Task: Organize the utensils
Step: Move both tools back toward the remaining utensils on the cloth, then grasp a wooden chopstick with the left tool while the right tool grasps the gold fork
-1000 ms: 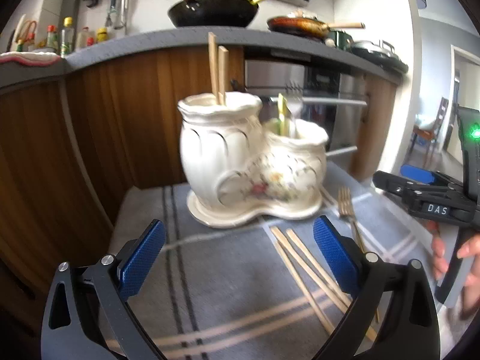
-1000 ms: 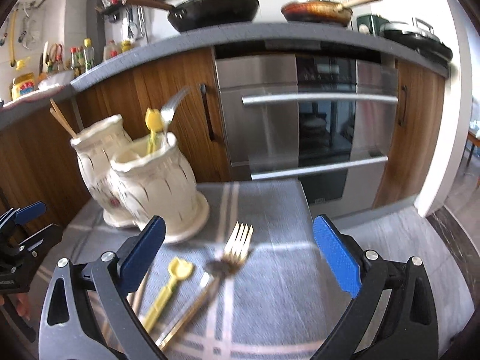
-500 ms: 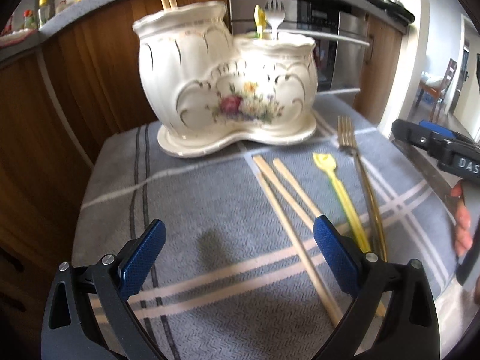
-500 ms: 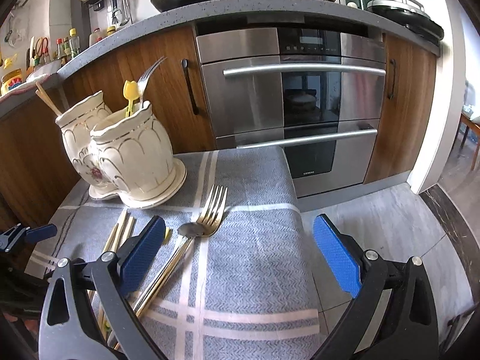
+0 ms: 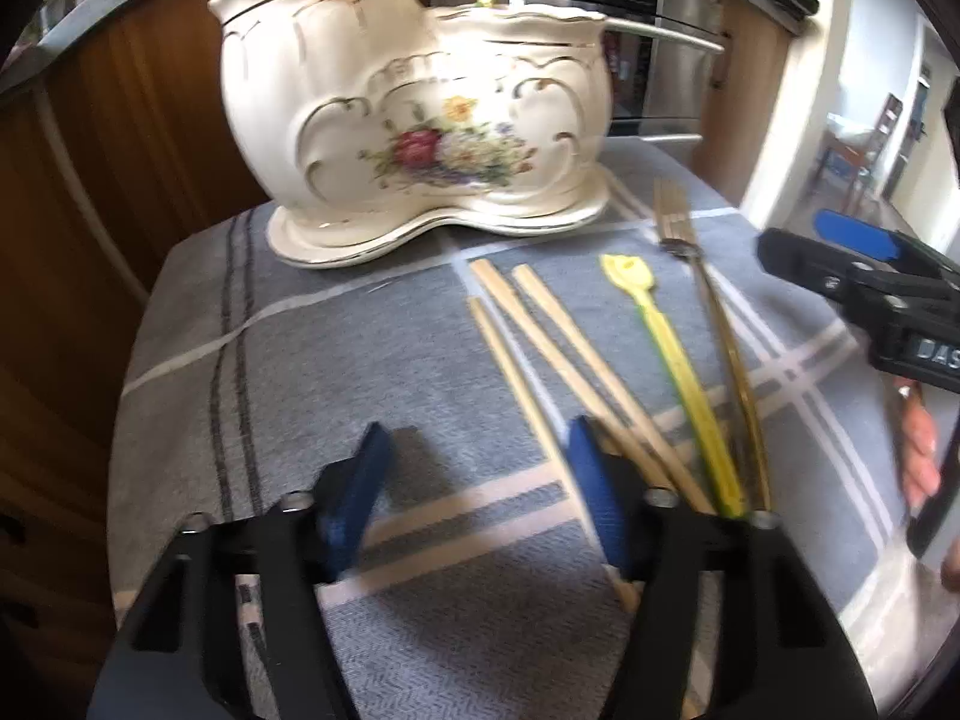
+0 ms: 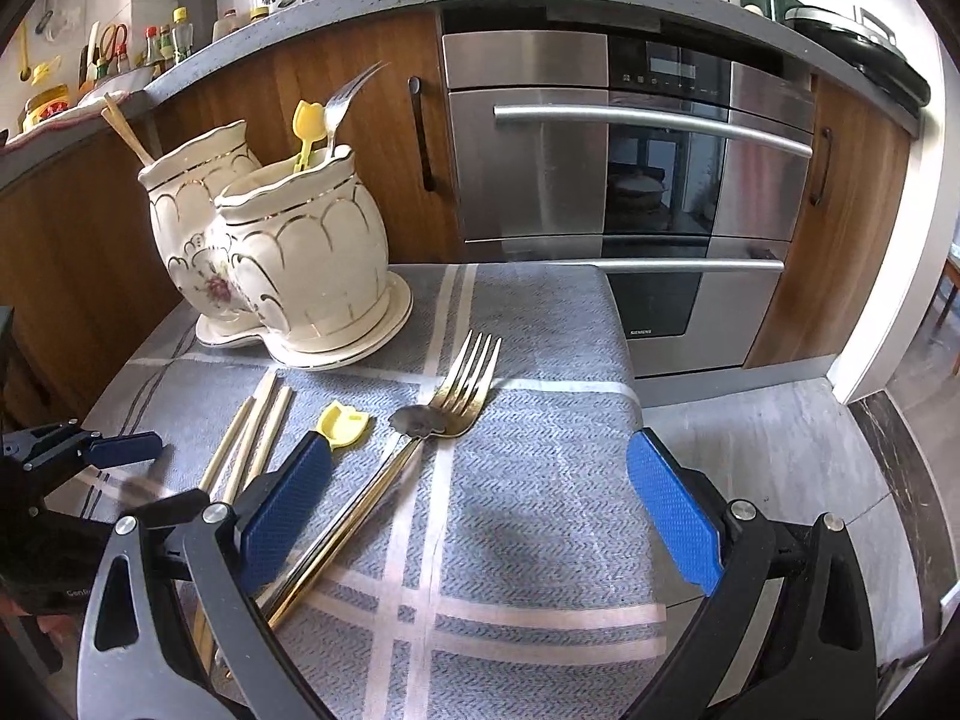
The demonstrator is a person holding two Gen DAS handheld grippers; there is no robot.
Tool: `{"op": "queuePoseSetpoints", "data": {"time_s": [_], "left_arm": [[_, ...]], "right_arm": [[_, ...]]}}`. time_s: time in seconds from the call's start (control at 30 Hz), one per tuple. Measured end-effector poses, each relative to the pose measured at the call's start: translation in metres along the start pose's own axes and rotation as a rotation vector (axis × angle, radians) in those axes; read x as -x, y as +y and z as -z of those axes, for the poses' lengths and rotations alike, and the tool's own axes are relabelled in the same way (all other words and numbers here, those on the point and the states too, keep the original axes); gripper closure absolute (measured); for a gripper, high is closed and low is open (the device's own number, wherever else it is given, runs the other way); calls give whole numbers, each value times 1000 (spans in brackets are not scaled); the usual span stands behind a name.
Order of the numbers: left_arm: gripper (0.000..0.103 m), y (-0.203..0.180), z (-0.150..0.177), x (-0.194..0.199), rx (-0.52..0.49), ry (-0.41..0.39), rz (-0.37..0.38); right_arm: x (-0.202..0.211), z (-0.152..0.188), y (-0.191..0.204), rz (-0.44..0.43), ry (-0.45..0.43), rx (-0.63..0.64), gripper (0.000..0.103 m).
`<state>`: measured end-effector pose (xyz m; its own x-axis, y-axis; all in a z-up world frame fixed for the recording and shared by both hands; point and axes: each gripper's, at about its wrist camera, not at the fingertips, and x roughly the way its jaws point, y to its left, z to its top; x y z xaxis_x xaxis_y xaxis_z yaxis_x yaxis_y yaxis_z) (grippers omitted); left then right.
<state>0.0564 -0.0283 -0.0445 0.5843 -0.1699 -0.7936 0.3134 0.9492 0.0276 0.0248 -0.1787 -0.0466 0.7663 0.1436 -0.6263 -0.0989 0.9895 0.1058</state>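
Chopsticks (image 5: 558, 354): three loose on grey cloth (image 5: 336, 372) over desk, in front of holder (image 5: 420, 114), beside yellow pick (image 5: 672, 354) and gold fork (image 5: 714, 324). Judgement: light, stiff, thin wood, smooth; likely roll or slip in pinch, so take one near middle, across its width. Holder is ceramic, fragile. Left claw (image 5: 474, 486) low over cloth, jaws closing, nothing clearly between them; leftmost chopstick runs under right pad. Right claw (image 6: 480, 504) spread wide, empty, above fork handle.
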Motion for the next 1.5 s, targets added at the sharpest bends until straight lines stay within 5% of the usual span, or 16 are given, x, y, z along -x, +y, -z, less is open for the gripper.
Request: {"op": "queuePoseSetpoints", "data": {"time_s": [0.2,0.37,0.67,0.77,0.83,0.93,1.5], "left_arm": [[93,-6,-4,0,-62,-9,0],[98,-6,-5,2,-87,-21,8],[95,1,-2,5,-72,17,22],[93,2,2,6,-73,15,27],[93,2,3,6,-78,13,24],[97,-3,4,7,-110,7,7],[97,2,5,7,-103,-4,56]], "right_arm": [[0,1,3,-14,0,5,6],[-1,1,9,-24,4,19,6],[-2,1,11,-26,15,25,10],[-4,3,12,-51,46,22,27],[-8,4,13,-88,83,2,51],[-11,6,17,-114,106,-4,70],[-36,-3,51,-82,174,22,79]]}}
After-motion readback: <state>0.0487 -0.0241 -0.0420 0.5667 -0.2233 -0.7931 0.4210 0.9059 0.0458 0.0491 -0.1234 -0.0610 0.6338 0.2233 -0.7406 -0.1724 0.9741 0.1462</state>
